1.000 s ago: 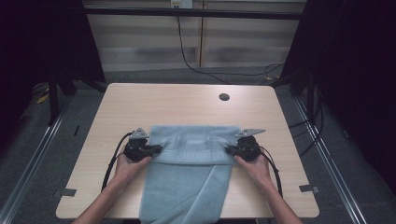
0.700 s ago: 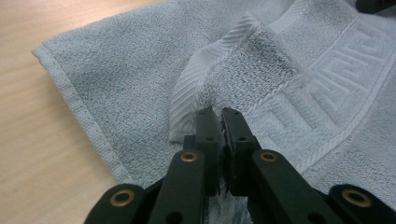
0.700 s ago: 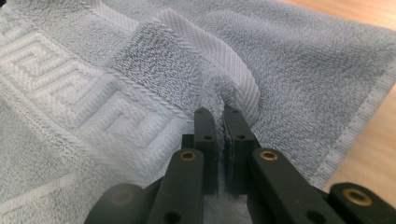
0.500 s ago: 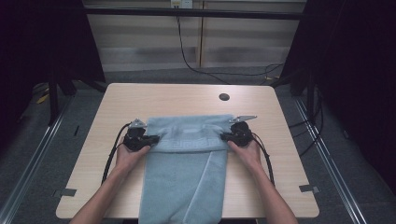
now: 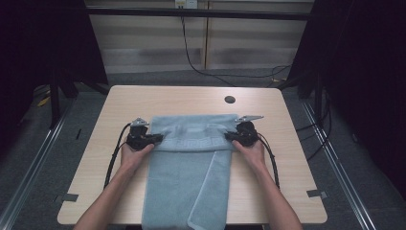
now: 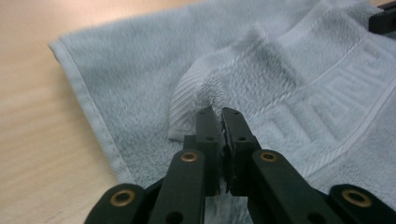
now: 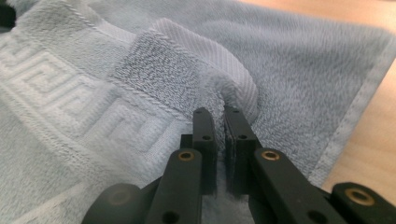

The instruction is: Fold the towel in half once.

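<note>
1. The towel (image 5: pixel 191 167) lies on the table (image 5: pixel 297 158) with its long axis running near to far; its near end hangs over the near edge, and its patterned far end is folded back toward me.
2. My left gripper (image 5: pixel 152 139) pinches the folded end at its left corner, jaws clamped on a ridge of cloth, as the left gripper view (image 6: pixel 223 122) shows.
3. My right gripper (image 5: pixel 234 136) does the same at the right corner, jaws pressed together on the towel (image 7: pixel 140 79) with only cloth between them (image 7: pixel 219 119).
4. Both hands sit level with each other, one at each side edge, so neither is nearer; the fold line runs left to right between them.
5. The bare far strip of towel lies just beyond the fingers, so I judge the coming move turns on carrying the held edge along the long axis.
6. Compared with a second ago, both grippers are farther from me, and the held edge has travelled with them.
</note>
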`<state>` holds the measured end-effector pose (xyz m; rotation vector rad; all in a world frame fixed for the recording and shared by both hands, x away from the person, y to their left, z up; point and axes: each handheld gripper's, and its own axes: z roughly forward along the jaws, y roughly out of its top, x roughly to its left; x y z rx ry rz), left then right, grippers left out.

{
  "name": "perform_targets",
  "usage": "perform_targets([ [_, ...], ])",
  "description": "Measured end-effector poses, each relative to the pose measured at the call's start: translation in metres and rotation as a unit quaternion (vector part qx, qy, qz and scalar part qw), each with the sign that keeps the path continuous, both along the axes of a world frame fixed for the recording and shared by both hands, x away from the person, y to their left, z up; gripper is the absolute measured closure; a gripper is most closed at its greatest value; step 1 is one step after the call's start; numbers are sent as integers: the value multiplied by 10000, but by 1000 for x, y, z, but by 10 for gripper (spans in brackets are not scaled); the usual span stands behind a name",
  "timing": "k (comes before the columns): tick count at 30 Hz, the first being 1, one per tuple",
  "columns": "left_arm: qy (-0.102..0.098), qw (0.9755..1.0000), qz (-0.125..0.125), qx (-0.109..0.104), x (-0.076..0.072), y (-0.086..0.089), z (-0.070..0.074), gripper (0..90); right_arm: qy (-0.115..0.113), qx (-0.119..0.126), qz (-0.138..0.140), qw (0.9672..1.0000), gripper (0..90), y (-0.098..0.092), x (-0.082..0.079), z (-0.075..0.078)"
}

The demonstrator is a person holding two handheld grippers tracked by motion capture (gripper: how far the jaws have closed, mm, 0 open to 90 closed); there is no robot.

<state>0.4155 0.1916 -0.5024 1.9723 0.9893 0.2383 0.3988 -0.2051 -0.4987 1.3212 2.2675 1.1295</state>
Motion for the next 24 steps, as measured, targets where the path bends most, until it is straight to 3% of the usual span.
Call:
perform_targets([
  [5,-82,9997,-118,-215,-7,4,17,865,-235,325,-5,9992,854,-6,-5,21],
  [7,-8,10000,-26,-94,-8,8,17,841,-189,354,-48,9992,776,-7,-5,28],
  [10,27,9999,87,-146,-15,11,12,737,-6,200,-28,9998,642,-4,-7,26],
  [13,-42,10000,-59,-68,-28,14,15,660,-208,224,-50,9995,540,1,-25,32],
  [15,-139,9997,-199,-46,-39,18,20,632,-432,368,91,9983,528,2,-43,42],
  [17,-198,9994,-269,-62,-50,23,23,624,-480,475,205,9975,522,3,-59,50],
  [21,-166,9974,-689,146,-67,26,18,697,-281,497,738,9956,574,13,-84,50],
  [24,-155,9962,-814,284,-72,24,8,730,-120,279,951,9950,574,28,-91,36],
])
